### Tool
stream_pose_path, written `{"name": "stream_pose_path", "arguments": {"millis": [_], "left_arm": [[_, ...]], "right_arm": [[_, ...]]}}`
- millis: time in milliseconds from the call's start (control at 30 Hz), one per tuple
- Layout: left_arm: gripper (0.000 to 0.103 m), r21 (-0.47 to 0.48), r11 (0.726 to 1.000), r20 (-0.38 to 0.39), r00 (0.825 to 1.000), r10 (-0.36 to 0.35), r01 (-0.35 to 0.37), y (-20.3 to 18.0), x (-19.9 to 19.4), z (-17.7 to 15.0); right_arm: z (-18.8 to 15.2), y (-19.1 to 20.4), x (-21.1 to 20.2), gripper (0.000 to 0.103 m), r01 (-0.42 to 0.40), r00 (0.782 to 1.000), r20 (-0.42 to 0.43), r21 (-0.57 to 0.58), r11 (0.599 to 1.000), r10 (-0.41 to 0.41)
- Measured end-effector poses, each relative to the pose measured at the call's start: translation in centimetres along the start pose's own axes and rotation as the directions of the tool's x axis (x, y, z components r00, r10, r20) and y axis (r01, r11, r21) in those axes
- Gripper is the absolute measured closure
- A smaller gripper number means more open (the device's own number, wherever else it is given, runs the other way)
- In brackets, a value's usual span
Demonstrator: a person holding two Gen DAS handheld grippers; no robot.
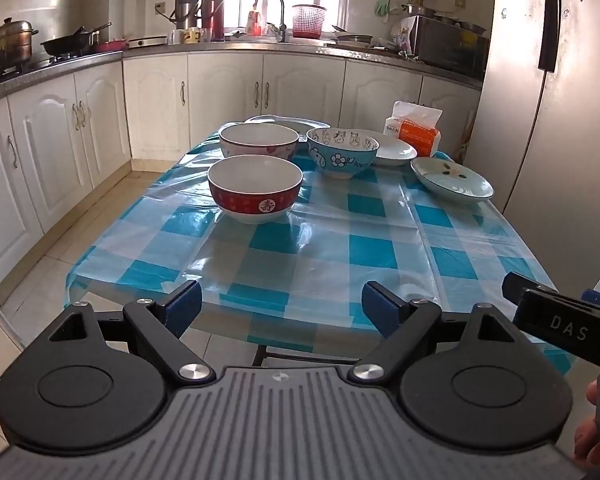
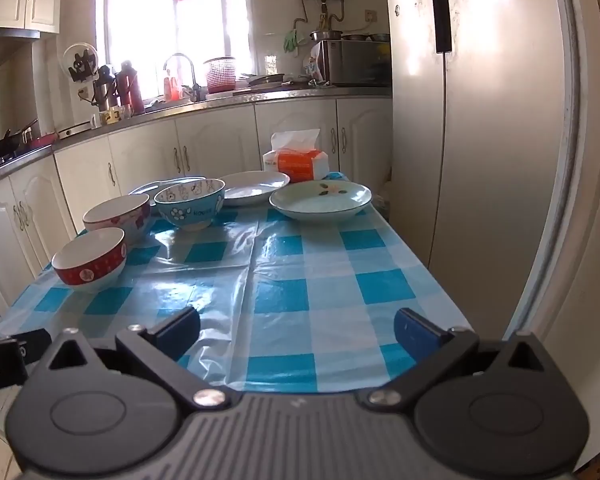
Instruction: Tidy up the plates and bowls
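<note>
We hold the left gripper [image 1: 280,306] and right gripper [image 2: 296,330] with jaws spread wide and empty at bottom of frame, well apart from the bowls [image 1: 255,188] and plates [image 2: 321,200] at centre frame on the checked table [image 1: 340,248].

3 bowls upright at far left: red-banded bowl [image 1: 255,189] nearest, pink-patterned bowl [image 1: 259,141] behind, blue cartoon bowl [image 1: 342,152] to the right; white plate [image 1: 394,149] & pale-green plate [image 1: 451,179] far right, glass plate [image 1: 288,123] farthest.
</note>
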State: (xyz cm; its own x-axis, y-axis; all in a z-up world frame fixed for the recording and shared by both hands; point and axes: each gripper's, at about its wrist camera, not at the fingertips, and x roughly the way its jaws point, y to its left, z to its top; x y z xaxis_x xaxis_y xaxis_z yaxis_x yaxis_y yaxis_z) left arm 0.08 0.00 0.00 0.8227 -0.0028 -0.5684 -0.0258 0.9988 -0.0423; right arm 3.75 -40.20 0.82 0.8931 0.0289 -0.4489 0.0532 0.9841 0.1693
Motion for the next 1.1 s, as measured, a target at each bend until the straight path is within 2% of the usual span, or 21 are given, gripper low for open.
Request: {"name": "stream_pose_path", "arguments": {"millis": [633,867,1100], "left_arm": [[0.000,-0.032,0.999,-0.027,1.000,0.005,-0.006,0.3,0.7,-0.2],[0.000,-0.020,1.000,-0.017,1.000,0.018,-0.019,0.4,1.4,-0.3],[0.000,-0.024,1.000,0.030,1.000,-0.006,0.007,0.5,1.8,-0.2]], "right_arm": [[-0.7,0.1,1.2,0.001,0.011,0.999,-0.039,-0.008,1.000,-0.011],[-1.1,-0.4,1.8,0.001,0.022,0.999,-0.047,0.003,1.000,-0.022],[-1.3,-1.1,2.5,0.001,0.030,0.998,-0.053,0.017,0.999,-0.029]]}}
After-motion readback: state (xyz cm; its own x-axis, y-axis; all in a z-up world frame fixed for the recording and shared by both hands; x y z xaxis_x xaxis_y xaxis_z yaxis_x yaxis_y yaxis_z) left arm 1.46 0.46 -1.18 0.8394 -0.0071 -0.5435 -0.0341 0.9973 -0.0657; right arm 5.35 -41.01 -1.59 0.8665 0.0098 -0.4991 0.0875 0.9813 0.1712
